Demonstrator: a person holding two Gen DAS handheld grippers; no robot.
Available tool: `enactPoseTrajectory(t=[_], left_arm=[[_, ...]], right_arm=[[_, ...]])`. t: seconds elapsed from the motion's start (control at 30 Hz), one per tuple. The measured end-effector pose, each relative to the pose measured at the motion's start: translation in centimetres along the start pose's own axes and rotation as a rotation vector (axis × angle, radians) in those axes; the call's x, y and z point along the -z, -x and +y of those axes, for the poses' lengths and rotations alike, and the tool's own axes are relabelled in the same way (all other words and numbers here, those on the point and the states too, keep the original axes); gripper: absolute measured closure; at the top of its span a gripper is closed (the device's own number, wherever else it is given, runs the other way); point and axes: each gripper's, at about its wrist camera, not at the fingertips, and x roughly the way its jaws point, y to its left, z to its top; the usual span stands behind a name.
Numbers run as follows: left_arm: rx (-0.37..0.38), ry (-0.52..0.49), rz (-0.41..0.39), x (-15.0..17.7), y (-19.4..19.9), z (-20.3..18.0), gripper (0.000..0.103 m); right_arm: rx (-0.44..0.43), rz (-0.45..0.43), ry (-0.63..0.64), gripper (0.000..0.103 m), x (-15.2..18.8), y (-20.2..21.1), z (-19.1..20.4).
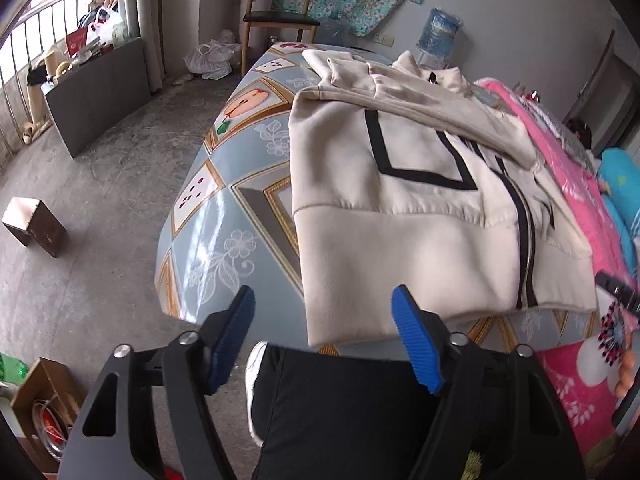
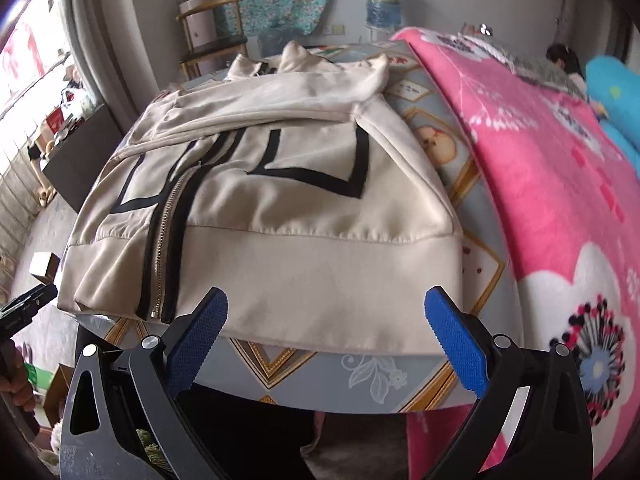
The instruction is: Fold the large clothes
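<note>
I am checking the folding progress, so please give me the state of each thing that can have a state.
Cream jacket: flat on the table, zipper closed, sleeves folded across the chest, hem at the near edge.
Left gripper: open, holding nothing.
Right gripper: open, holding nothing.
Pink blanket: spread beside the jacket.

jacket [image 2: 280, 208] far collar: hidden | pink blanket [image 2: 560, 200]: cut off right

Cream zip-front jacket [image 1: 400, 184] with black angular stripes and a wide plain hem band, lying face up and flat on the patterned table [image 1: 224, 208]. The metal zipper [image 2: 164, 248] is closed. Both sleeves are folded across the chest; the hem lies at the table's near edge.
</note>
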Motion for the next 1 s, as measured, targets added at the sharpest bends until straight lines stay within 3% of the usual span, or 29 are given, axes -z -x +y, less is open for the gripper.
enactPoseTrajectory(t=[0.13, 0.33, 0.43, 0.57, 0.7, 0.9, 1.0], left_arm=[[0.006, 0.020, 0.042, -1.1, -2.0, 0.4, 0.057], [0.012, 0.032, 0.086, -1.7, -2.8, 0.4, 0.069], [0.032, 0.029, 0.122, -1.3, -2.7, 0.3, 0.075], [0.029, 0.007, 0.160, -0.6, -2.5, 0.1, 0.077], [0.037, 0.031, 0.176, -0.4, -2.8, 0.4, 0.078], [0.015, 0.043, 0.177, -0.3, -3.0, 0.3, 0.078], [-0.016, 0.011, 0.153, -0.1, -2.7, -0.3, 0.086]], right_arm=[[-0.002, 0.058, -0.038, 0.007, 0.5, -0.7, -0.7], [0.021, 0.055, -0.089, 0.008, 1.0, 0.2, -2.8], [0.022, 0.033, -0.126, 0.012, 0.4, 0.5, -4.7], [-0.032, 0.038, -0.190, 0.018, -0.7, -0.4, -7.0], [-0.097, 0.074, -0.247, 0.030, -1.2, -2.4, -8.5], [-0.108, 0.120, -0.286, 0.051, -0.6, -4.0, -9.4], [-0.108, 0.124, -0.280, 0.058, 0.1, -3.7, -9.3]])
